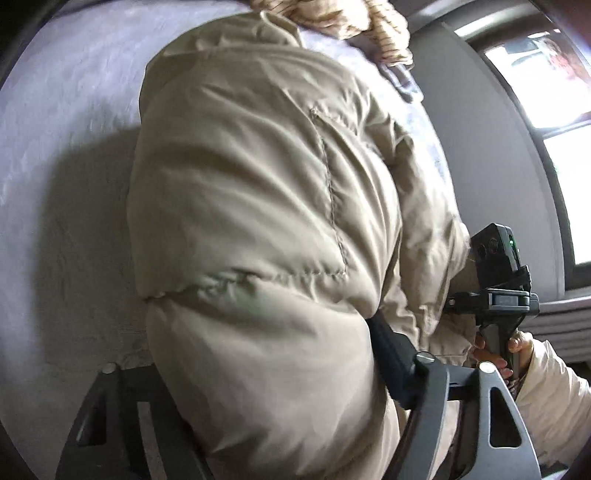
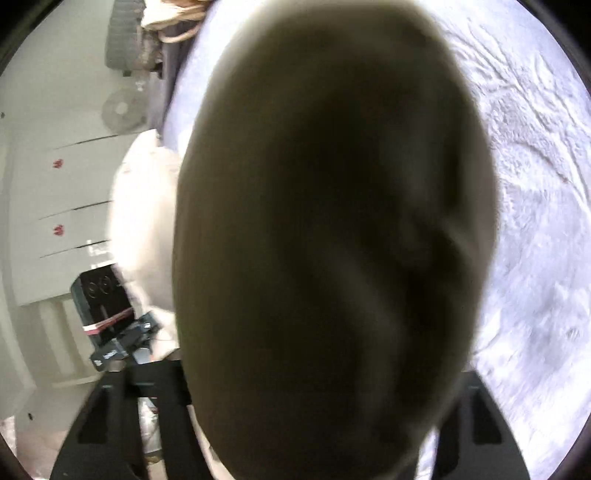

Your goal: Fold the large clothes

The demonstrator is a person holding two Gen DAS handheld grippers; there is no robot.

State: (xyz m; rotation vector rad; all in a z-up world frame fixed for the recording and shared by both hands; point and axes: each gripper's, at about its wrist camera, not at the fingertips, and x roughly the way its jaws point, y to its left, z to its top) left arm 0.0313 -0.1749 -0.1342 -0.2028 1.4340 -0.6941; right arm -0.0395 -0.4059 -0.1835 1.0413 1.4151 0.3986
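1. Jacket (image 1: 258, 184): beige, padded, quilted with stitched seams. Bunched into a thick roll, raised above the bed cover (image 1: 74, 147) with a shadow thrown on the cover at left. Fills the middle of both wrist views; dark, backlit and blurred in the right wrist view.
2. Left gripper (image 1: 251, 354): two dark fingers low in its own view, the jacket's bulk wedged between them. Right-hand finger pressed into the fabric, left-hand finger against the jacket's edge. Jaws partly closed and clamped on the jacket.
3. Right gripper (image 2: 291, 384): two dark fingers at the lower corners of its own view, the jacket filling the gap between them. Contact of the pads with the fabric not to be told, owing to blur and shadow. Body also seen from the left wrist view, at the jacket's right edge, a green light on the black camera block on top.
4. Right hand (image 1: 495, 354): wrapped round the right gripper's handle, fingers curled on the grip.
5. Sleeve (image 1: 546, 387): cream, padded, leading to that hand.
6. Bed cover: pale lilac, crinkled, spread beneath and round the jacket in both views.
7. Striped cloth (image 1: 369, 29): tan and cream, heaped at the far end of the bed cover, beyond the jacket's top.
8. Window (image 1: 561, 184): bright, dark-framed, in the grey wall at right.
9. Cabinet (image 2: 55, 184): white, drawer-fronted, small red marks on two fronts, left of the bed.
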